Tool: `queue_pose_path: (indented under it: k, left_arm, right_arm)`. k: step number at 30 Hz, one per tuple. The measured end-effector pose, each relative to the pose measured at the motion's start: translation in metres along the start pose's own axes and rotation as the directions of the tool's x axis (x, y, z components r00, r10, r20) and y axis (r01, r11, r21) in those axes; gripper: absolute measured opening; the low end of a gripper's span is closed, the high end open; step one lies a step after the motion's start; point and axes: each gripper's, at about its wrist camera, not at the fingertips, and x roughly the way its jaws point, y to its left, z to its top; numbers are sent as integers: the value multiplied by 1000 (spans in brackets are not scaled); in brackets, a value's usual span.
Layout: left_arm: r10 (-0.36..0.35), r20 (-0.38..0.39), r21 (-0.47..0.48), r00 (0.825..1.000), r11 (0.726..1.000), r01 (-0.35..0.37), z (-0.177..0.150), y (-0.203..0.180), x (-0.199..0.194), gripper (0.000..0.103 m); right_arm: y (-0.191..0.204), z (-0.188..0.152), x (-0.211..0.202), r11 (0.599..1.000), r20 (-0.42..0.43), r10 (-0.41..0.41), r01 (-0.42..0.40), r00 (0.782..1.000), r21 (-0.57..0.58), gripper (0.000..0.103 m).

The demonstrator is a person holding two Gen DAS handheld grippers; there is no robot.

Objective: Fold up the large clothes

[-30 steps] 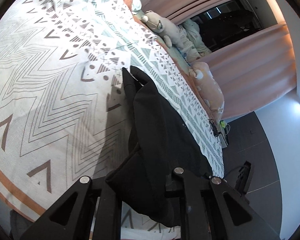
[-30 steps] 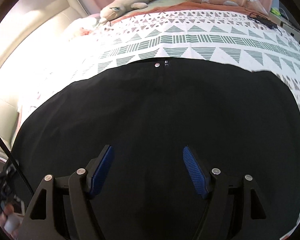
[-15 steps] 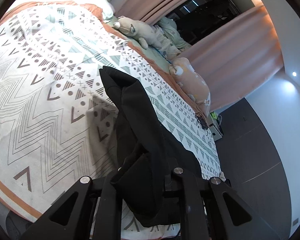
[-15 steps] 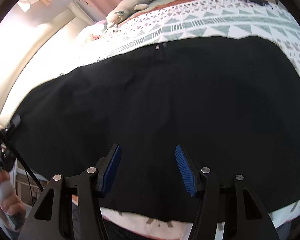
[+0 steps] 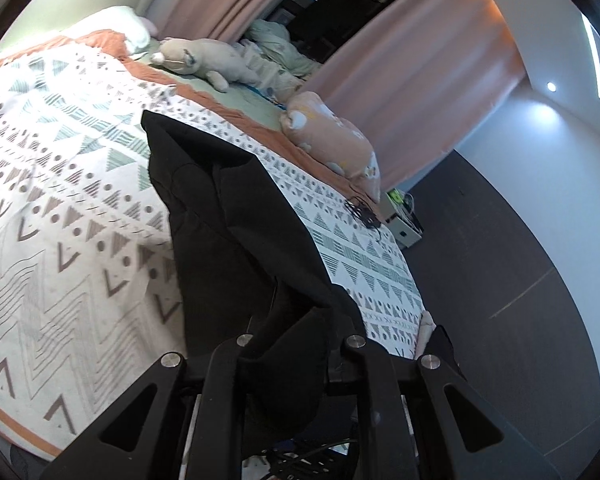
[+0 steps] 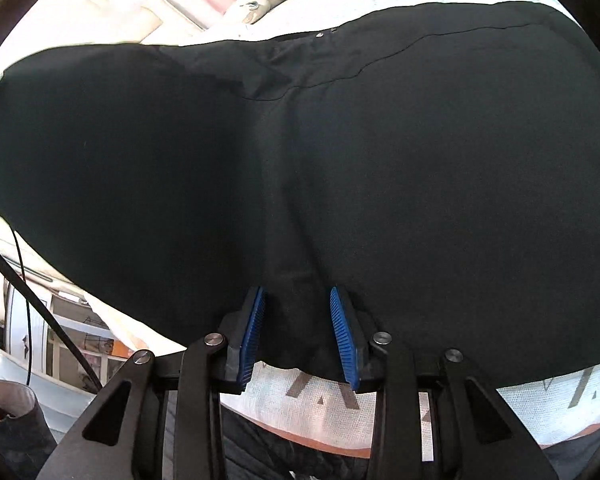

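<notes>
Currently left hand-held gripper clamped on a bunched edge of the black garment, lifting it off the patterned bedspread; right hand-held gripper has just been closing, blue pads straddling a ridge of the garment near its hem, apparently not yet pinching; rest lies flat on the bed.

A white bedspread with grey and green triangle and zigzag patterns and an orange border covers the bed. Along its far edge lie a beige plush animal and, further right, a peach printed pillow. Pink curtains hang behind them. A black cable bundle rests on the bedspread, beside dark grey flooring.
</notes>
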Motion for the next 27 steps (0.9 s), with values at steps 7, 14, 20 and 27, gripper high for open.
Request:
queue_pose_path:
  k: [7, 14, 20, 27]
  left_arm:
    - [-38, -63, 67, 997, 997, 42, -1, -50, 34, 14]
    - [-52, -160, 105, 986, 992, 69, -19, -84, 89, 14]
    - [-37, -279, 128, 960, 989, 75, -50, -103, 149, 14]
    - [-14, -392, 136, 920, 988, 73, -91, -116, 193, 14]
  right_arm:
    - [-35, 16, -14, 996, 1, 62, -62, 998, 70, 32]
    - [-103, 28, -62, 986, 116, -20, 1, 993, 166, 54]
    - [-172, 21, -104, 960, 203, -68, 9, 977, 281, 54]
    - [-238, 6, -130, 928, 259, -120, 16, 958, 373, 54]
